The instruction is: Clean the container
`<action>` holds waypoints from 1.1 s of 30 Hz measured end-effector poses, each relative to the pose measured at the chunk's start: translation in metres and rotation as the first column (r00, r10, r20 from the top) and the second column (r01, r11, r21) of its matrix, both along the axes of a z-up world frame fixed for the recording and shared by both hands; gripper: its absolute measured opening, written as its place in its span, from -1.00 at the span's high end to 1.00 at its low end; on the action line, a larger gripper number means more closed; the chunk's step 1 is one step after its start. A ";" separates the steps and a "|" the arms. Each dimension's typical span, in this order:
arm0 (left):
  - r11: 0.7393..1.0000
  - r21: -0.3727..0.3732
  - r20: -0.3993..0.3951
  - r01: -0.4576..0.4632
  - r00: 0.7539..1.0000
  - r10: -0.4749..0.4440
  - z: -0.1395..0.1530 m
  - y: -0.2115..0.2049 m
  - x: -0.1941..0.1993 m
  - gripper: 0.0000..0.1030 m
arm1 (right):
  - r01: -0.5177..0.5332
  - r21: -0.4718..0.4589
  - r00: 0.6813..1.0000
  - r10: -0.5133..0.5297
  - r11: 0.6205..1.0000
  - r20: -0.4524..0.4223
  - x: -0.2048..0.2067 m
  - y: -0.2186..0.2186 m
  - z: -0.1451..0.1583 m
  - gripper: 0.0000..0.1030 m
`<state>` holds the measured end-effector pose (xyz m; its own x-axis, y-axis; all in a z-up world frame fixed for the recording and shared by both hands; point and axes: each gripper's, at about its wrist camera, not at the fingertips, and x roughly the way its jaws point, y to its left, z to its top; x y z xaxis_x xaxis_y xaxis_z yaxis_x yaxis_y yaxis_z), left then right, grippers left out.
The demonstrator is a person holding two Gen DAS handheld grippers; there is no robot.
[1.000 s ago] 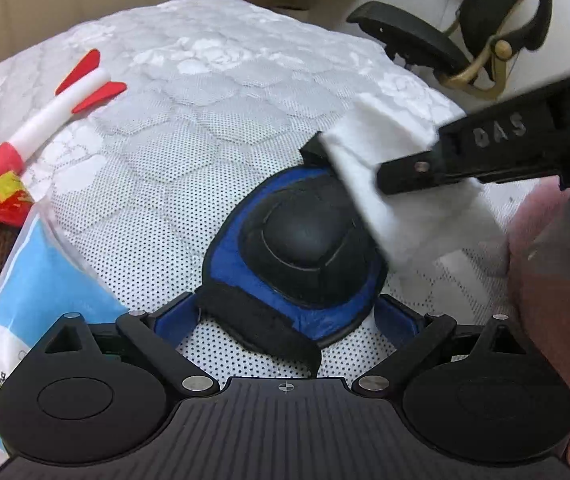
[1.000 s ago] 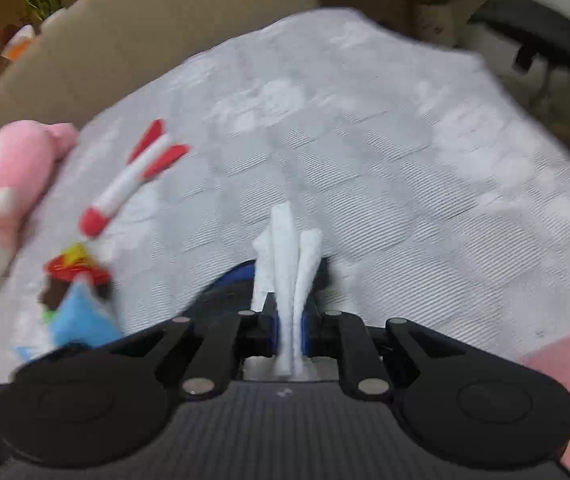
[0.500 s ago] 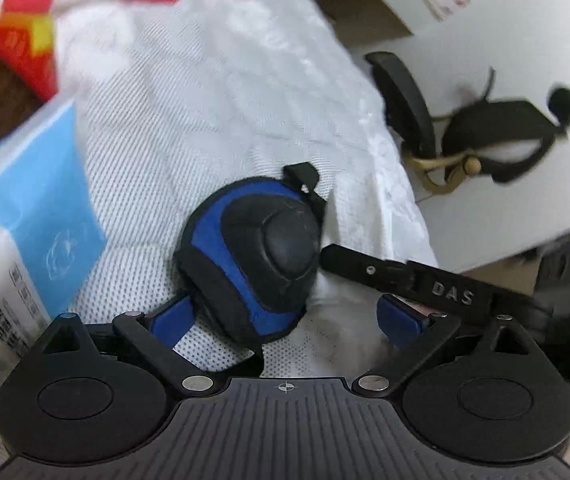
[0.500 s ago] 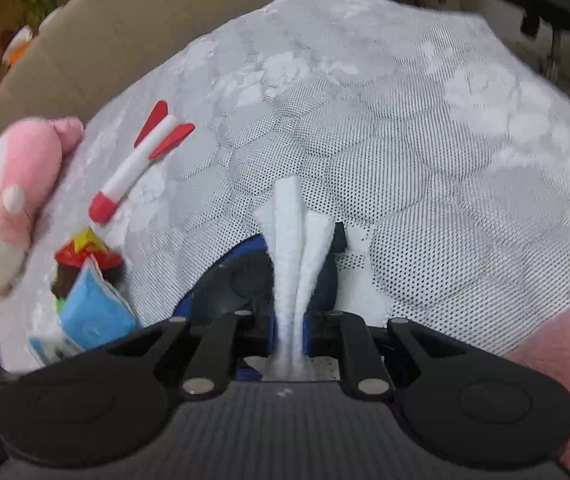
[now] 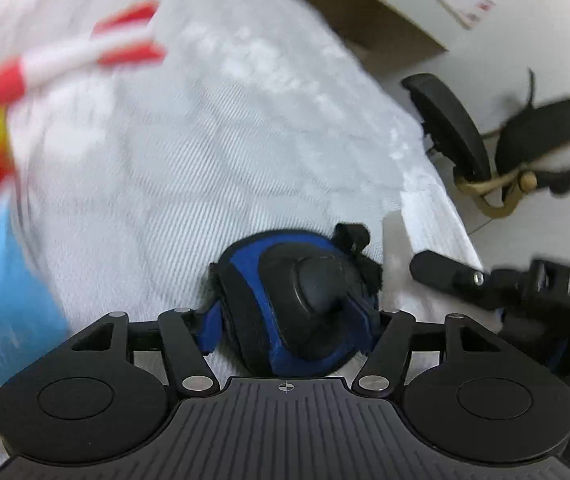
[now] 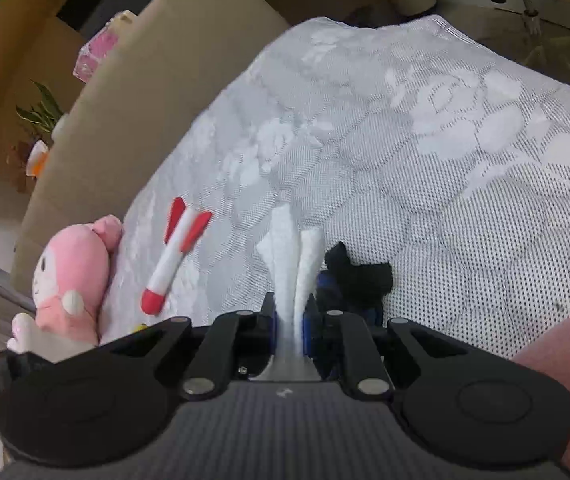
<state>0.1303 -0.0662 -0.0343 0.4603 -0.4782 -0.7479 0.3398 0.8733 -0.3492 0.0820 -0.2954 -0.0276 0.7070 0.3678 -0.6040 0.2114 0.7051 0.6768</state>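
1. A white lace cloth (image 6: 425, 128) covers the table.
2. Tan cardboard (image 6: 157, 92) stands along its far left edge.
3. A black office chair (image 5: 517, 152) with a brass-coloured base sits on the pale floor (image 5: 533, 32), off to the right.
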 end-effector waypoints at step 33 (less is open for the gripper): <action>0.977 -0.152 -0.106 -0.153 0.985 0.138 -0.007 0.008 0.049 0.05 | 0.038 0.000 0.996 -0.038 0.999 -0.076 0.040 -0.013 -0.021 0.70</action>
<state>0.1797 -0.0584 -0.0409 0.4646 -0.5273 -0.7114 0.1720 0.8418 -0.5117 0.1223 -0.3082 -0.0483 0.6728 0.3429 -0.6556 0.2884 0.6944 0.6592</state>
